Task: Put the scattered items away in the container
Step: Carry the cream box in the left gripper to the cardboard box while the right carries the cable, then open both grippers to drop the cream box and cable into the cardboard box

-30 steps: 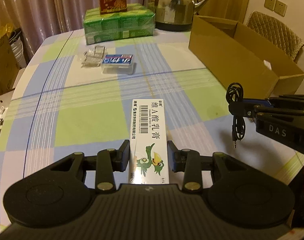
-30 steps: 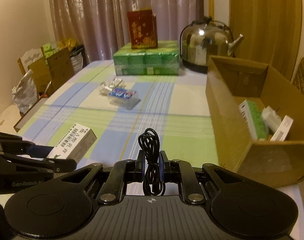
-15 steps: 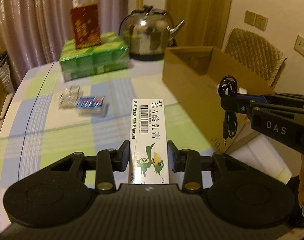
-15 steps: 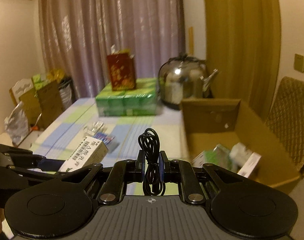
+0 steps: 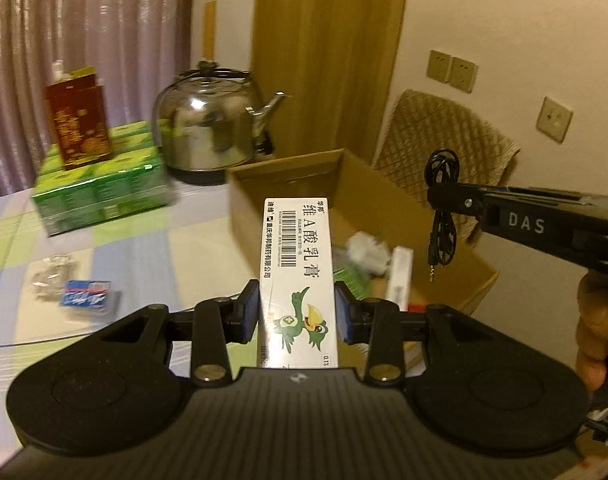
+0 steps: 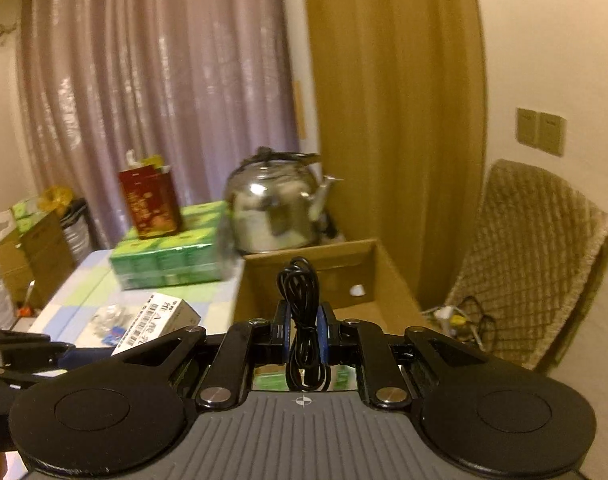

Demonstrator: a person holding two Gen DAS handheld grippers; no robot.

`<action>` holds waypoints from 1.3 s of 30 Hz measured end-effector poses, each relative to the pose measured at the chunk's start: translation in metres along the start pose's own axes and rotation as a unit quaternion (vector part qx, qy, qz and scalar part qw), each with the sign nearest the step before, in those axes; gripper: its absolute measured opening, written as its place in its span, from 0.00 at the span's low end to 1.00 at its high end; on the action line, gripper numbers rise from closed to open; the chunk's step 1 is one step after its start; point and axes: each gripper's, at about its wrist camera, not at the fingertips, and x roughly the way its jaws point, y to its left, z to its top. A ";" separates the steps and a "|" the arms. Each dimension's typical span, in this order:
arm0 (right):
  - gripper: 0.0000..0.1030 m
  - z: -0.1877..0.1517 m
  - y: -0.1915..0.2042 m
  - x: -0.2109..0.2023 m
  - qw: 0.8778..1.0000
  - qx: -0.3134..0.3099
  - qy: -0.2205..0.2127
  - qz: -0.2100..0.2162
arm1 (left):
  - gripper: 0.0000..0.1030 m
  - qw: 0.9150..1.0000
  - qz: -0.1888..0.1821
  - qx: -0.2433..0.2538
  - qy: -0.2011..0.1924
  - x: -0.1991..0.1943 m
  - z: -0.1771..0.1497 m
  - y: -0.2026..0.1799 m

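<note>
Left claw clenched on a white ointment carton, its far end over the near wall of the open cardboard box. Right claw clamped on a coiled black cable, held above the box. Inside the box: a white carton and green packs. On the bench, left: 1 blue-and-white packet beside clear wrappers, green cartons, a kettle.

Dim, warm indoor light on my feeds.
Around the kettle I see motion blur, glare on its steel, and fisheye-bent edges.
</note>
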 end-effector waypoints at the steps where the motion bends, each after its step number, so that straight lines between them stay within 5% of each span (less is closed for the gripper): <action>1: 0.10 0.001 -0.007 0.002 1.000 0.002 0.001 -0.005 | 0.32 1.000 -0.006 -0.002 0.001 0.005 0.003 -0.005; 18: 0.10 -0.013 -0.064 0.032 0.999 0.035 0.031 -0.015 | 0.34 0.999 -0.042 -0.007 0.024 0.083 0.015 -0.049; 39: 0.10 -0.022 -0.058 0.043 0.998 0.038 0.055 -0.004 | 0.40 1.000 0.003 -0.010 0.021 0.057 -0.006 -0.014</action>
